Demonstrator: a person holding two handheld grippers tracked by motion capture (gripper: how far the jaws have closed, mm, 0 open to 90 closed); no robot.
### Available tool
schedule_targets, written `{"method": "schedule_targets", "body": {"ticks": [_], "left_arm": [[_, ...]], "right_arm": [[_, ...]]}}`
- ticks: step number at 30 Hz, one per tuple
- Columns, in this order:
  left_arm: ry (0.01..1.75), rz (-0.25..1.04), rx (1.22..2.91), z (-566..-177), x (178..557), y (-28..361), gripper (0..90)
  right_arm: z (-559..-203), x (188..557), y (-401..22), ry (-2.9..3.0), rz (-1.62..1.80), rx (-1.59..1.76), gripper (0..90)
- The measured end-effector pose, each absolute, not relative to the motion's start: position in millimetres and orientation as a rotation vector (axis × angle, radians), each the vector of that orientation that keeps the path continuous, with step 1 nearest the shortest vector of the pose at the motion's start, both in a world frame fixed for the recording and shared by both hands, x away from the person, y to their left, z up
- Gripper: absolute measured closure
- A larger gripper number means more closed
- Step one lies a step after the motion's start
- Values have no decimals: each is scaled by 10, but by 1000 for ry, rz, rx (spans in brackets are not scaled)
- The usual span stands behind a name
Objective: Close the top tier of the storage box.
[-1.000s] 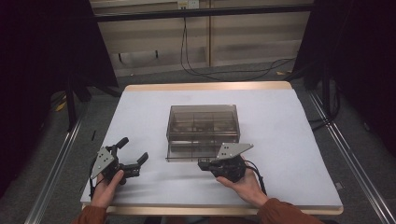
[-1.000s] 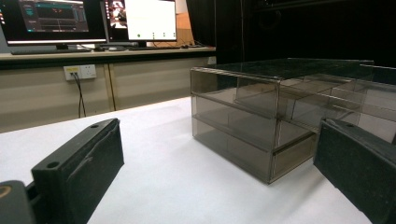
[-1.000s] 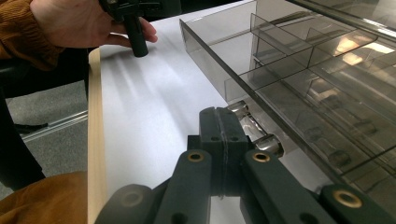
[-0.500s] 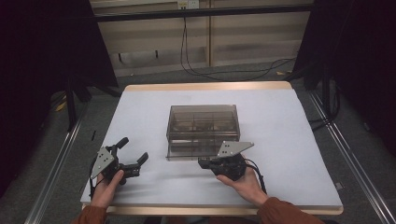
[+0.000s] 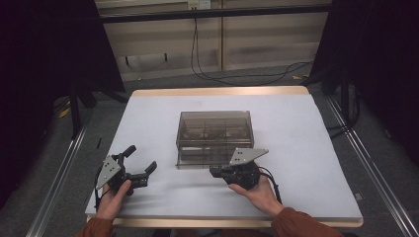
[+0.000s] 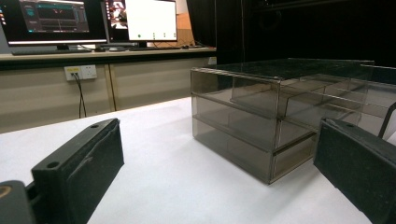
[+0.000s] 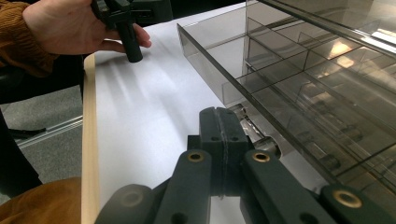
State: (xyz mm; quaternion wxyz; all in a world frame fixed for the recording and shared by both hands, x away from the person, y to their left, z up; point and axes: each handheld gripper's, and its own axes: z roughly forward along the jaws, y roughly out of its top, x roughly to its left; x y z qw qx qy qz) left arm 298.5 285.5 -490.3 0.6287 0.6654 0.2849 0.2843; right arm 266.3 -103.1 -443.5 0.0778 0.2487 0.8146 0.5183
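A smoky see-through drawer box [image 5: 215, 133] stands in the middle of the white table [image 5: 306, 148]. My right gripper [image 5: 213, 172] lies at its front face with jaws pressed together. In the right gripper view its tips [image 7: 223, 126] rest against the clear drawer handle [image 7: 268, 145]; I cannot tell whether anything is pinched. My left gripper [image 5: 142, 157] rests on the table to the box's front left, open with nothing between its fingers. In the left gripper view the box [image 6: 261, 121] stands ahead and to the right of the open jaws [image 6: 219, 158].
The table's wooden front edge [image 7: 88, 140] runs close by both hands. The other hand [image 7: 70, 28] holds the left gripper [image 7: 126, 37] near that edge. Monitors [image 6: 56, 21] sit on a desk beyond the table. Cables hang behind the far edge [image 5: 197, 59].
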Motion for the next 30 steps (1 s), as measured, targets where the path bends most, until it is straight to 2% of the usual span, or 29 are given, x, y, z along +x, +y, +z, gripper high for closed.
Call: {"method": "schedule_targets", "body": {"ticks": [30], "left_arm": [[657, 646, 1520, -4904, 2985, 2853, 16]], "right_arm": [[-4428, 2704, -1033, 2431, 1546, 768, 900]]}}
